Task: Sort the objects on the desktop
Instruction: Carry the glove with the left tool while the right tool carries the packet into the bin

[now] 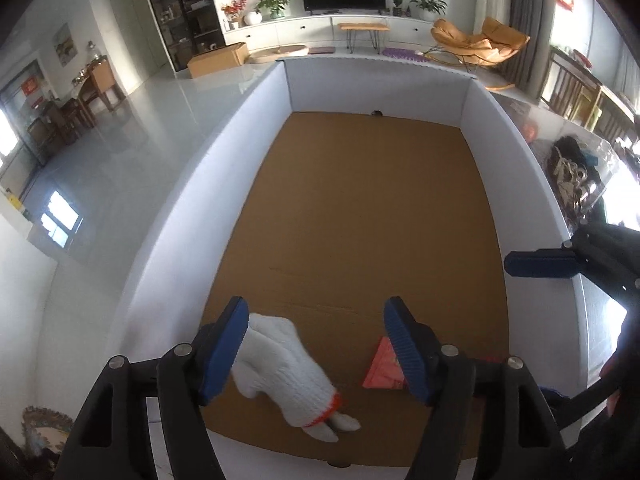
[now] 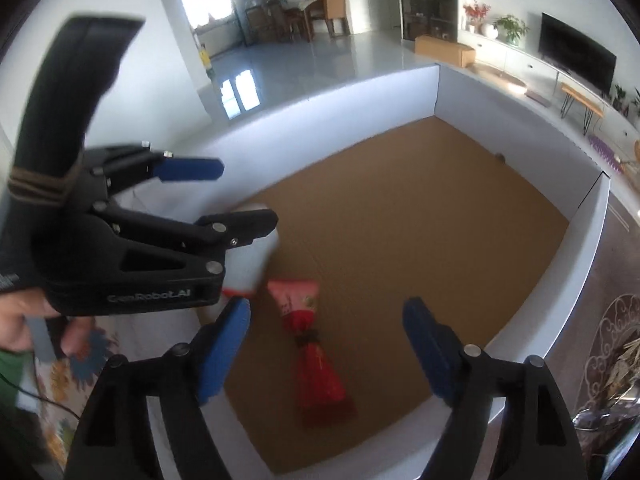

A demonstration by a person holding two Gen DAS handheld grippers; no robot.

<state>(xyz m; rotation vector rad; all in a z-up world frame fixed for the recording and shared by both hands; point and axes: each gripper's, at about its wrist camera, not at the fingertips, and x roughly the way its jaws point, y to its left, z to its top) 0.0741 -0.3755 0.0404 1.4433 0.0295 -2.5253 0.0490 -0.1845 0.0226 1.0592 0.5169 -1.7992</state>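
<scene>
White knitted cotton glove point(image 1: 286, 364), ribbed in weave with an orange-trimmed cuff, lies on the brown corrugated cardboard floor point(image 1: 360, 208) of your white-walled enclosure point(image 1: 188, 216), near the front edge. In your left wrist view, your left gripper point(image 1: 318, 350) hovers over it with its black arms spread and its blue ribbed pads apart; the glove's fingers sit just beside the left pad, though you cannot tell whether they touch it. A pink and red foil packet point(image 1: 380, 368) lies to the right, half hidden behind the other pad. One blue pad of your right gripper point(image 1: 540, 264) pokes in from the right edge (its partner is cut off).

In your right wrist view, your right gripper point(image 2: 326, 350) also stands open, pressing on nothing. Below it lies the glossy packet point(image 2: 312, 344), pink at the far end, red and crinkled nearer you, cinched by a dark band in the middle. The picture is blurred, so its print is unreadable. Your left gripper point(image 2: 224, 192) crosses in from the left and hides most of the glove point(image 2: 256, 256); only a white patch and a sliver of orange trim show.
</scene>
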